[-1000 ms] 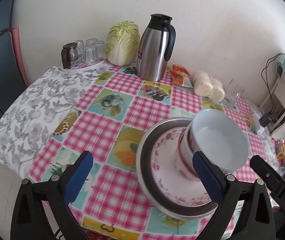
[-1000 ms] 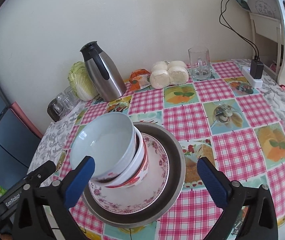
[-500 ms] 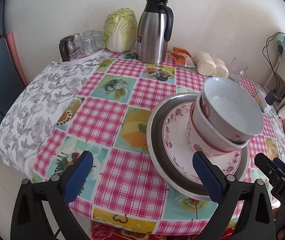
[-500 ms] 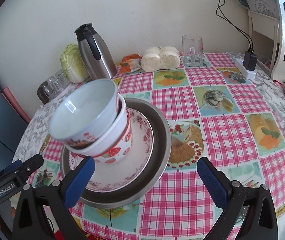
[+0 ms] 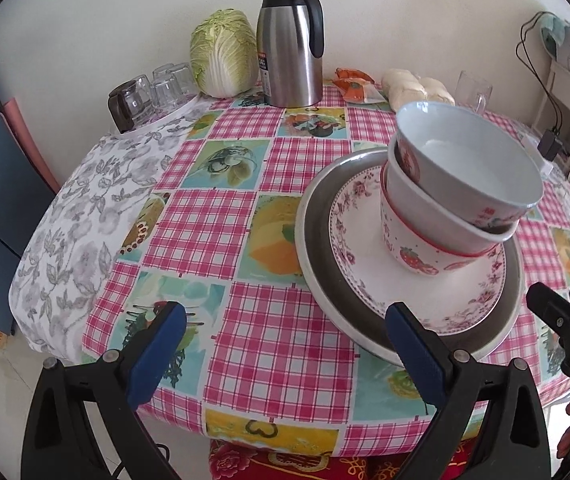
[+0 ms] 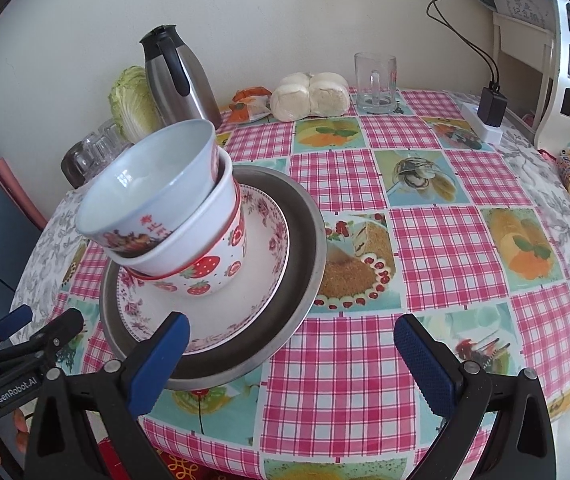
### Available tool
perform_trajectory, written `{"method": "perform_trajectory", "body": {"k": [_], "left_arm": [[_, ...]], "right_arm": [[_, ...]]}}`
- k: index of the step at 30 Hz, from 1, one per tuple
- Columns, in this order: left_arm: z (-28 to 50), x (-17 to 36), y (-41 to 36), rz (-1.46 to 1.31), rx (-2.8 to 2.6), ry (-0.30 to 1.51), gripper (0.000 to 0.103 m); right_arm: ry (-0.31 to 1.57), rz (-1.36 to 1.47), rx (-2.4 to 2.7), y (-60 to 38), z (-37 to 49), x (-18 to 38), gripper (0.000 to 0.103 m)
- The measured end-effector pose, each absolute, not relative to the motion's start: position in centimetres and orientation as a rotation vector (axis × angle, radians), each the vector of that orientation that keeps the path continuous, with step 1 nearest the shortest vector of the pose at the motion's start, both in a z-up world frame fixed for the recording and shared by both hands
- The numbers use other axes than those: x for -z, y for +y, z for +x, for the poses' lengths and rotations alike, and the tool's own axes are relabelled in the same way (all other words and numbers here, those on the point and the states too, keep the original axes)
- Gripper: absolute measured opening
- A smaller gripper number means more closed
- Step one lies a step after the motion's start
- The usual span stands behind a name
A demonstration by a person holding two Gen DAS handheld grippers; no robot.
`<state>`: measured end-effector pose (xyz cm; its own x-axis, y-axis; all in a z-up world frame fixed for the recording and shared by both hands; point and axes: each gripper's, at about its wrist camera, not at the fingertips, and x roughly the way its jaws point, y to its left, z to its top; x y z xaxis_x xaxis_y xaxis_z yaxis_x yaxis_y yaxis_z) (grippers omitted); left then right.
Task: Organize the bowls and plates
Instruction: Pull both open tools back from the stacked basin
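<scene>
A stack stands near the table's front edge: a metal plate point(image 5: 317, 240) point(image 6: 305, 240), a floral plate point(image 5: 365, 256) point(image 6: 261, 280), a strawberry bowl point(image 5: 409, 248) point(image 6: 213, 268) and a pale blue bowl point(image 5: 473, 160) point(image 6: 145, 184) tilted on top. My left gripper point(image 5: 285, 332) is open and empty, low at the table's front edge, left of the stack. My right gripper point(image 6: 291, 340) is open and empty, just in front of the stack and to its right. Each gripper shows at the edge of the other's view.
At the back stand a steel thermos point(image 5: 291, 40) point(image 6: 177, 76), a cabbage point(image 5: 223, 52), a tray of glasses point(image 5: 149, 92), wrapped buns point(image 6: 309, 96), snack packets point(image 5: 355, 86) and a glass mug point(image 6: 375, 78). A power strip with charger point(image 6: 489, 112) lies at the right.
Both grippers have drawn back and down toward the table's front edge. The stack of plates and bowls stays in place.
</scene>
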<state>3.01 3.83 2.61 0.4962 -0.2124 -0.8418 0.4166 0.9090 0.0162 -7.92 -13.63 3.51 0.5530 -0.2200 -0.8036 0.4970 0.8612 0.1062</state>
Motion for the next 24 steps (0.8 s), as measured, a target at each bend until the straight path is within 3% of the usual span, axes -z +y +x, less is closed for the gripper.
{"method": "perform_trajectory", "body": {"k": [24], "left_arm": [[3.2, -0.8, 3.2, 0.289, 0.359, 1.033, 0.100]], "right_arm": [[0.940, 0.339, 0.439, -13.9, -7.8, -2.1, 0.103]]}}
